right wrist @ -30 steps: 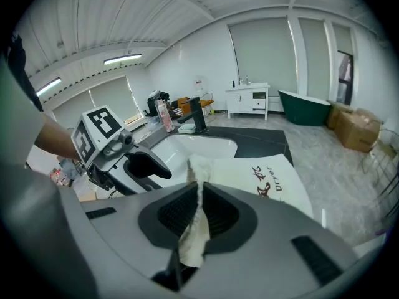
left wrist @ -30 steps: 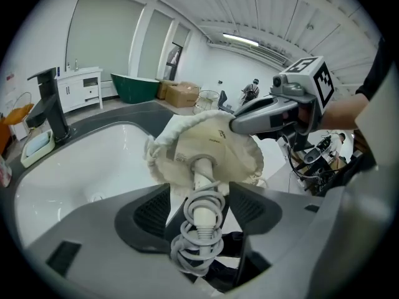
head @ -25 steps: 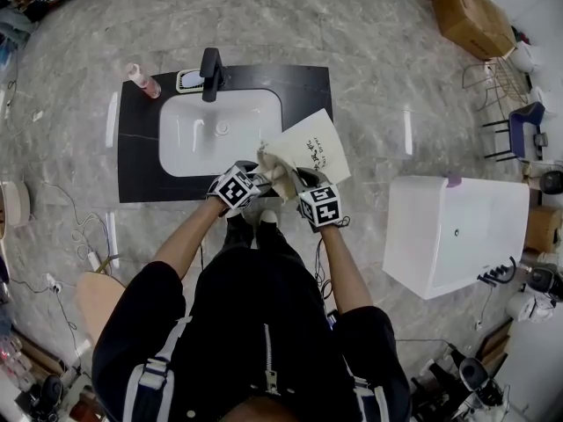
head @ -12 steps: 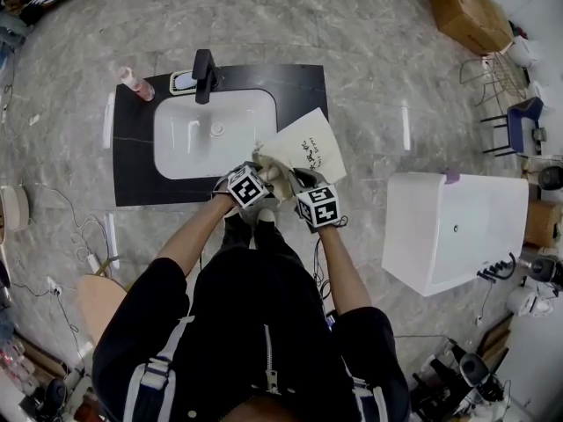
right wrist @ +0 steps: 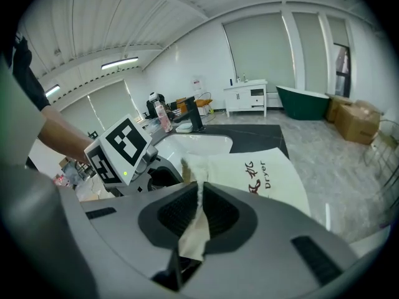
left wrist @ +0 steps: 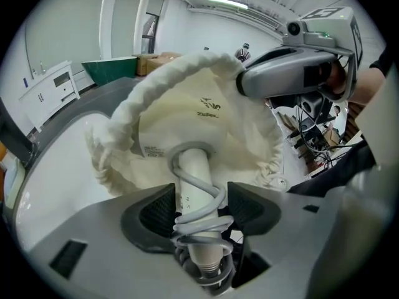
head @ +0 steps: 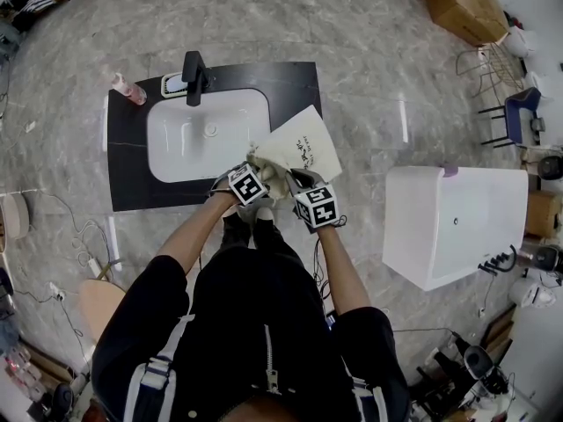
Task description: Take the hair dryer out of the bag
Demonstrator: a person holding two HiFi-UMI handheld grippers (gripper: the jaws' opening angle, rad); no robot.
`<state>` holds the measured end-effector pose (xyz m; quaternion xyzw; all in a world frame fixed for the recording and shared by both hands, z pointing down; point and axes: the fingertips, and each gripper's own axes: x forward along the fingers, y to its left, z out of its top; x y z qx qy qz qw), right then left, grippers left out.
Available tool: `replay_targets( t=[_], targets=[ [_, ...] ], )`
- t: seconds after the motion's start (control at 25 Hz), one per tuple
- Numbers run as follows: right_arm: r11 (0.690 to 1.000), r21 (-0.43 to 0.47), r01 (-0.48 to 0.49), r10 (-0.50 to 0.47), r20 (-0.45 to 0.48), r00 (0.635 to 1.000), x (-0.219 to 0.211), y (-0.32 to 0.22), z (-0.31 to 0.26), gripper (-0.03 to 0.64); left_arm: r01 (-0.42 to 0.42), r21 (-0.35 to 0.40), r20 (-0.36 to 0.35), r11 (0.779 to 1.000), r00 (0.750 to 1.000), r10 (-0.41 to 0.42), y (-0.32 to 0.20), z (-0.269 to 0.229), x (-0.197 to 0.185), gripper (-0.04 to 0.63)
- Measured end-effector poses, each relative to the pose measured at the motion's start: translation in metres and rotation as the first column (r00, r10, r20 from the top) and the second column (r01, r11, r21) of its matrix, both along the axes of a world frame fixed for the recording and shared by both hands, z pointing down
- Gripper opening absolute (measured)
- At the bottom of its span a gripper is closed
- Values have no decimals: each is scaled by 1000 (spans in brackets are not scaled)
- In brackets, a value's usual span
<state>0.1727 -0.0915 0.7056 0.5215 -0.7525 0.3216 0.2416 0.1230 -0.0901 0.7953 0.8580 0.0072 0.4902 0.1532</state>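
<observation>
Clamping the hair dryer (left wrist: 193, 170) by its white handle, the left gripper (left wrist: 199, 209) has both jaws clenched on the tube, one dark pad on each side. A grey cord (left wrist: 201, 222) is wound in loops round the handle where the jaws meet it and passes between them. Ahead of the jaws the handle runs up into the gathered mouth of the cream cloth bag (left wrist: 187, 98). The dryer's head is inside the bag and out of sight, and only the handle end lies outside, reaching back past the pads.

The right gripper (right wrist: 198, 212) has its jaws nearly together, grasping a fold of the bag's rim. A strip of the cloth is pinched between the pads and hangs down behind them. Beyond those jaws the rest of the bag spreads flat, print side up, on the dark worktop (head: 127, 170), beside the white sink (head: 189, 139).

From the head view, the two grippers stand close side by side at the bag's near end. The black faucet (head: 193, 73) is well beyond them at the far side of the sink.
</observation>
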Motion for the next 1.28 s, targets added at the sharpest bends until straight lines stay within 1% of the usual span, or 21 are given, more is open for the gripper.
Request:
replay_targets(
  t=[0.16, 0.32, 0.52, 0.64, 0.88, 1.04, 1.28],
  targets=[
    [1000, -1, -4, 4, 5, 1000, 2, 0, 0, 37, -16, -12, 39, 1000, 999, 17, 2, 5, 2, 282],
    [1000, 0, -6, 6, 5, 1000, 2, -1, 1, 37, -32, 14, 56, 999, 998, 31, 1, 13, 5, 268],
    [1000, 1, -10, 10, 7, 1000, 4, 0, 2, 37, -44, 56, 43, 997, 998, 42, 1, 13, 7, 236],
    [1000, -2, -10, 10, 8, 1000, 5, 1, 2, 37, -47, 65, 36, 997, 998, 45, 1, 12, 8, 229],
    [1000, -3, -7, 7, 4, 1000, 3, 0, 3, 37, -45, 60, 40, 997, 998, 43, 3, 9, 4, 224],
    [1000, -4, -6, 6, -4, 1000, 4, 0, 4, 35, -49, 37, 32, 998, 998, 48, 9, 4, 2, 225],
    [1000, -11, -9, 8, -20, 1000, 5, -1, 4, 35, -40, 29, 22, 999, 999, 39, 14, -2, -4, 225]
  ],
)
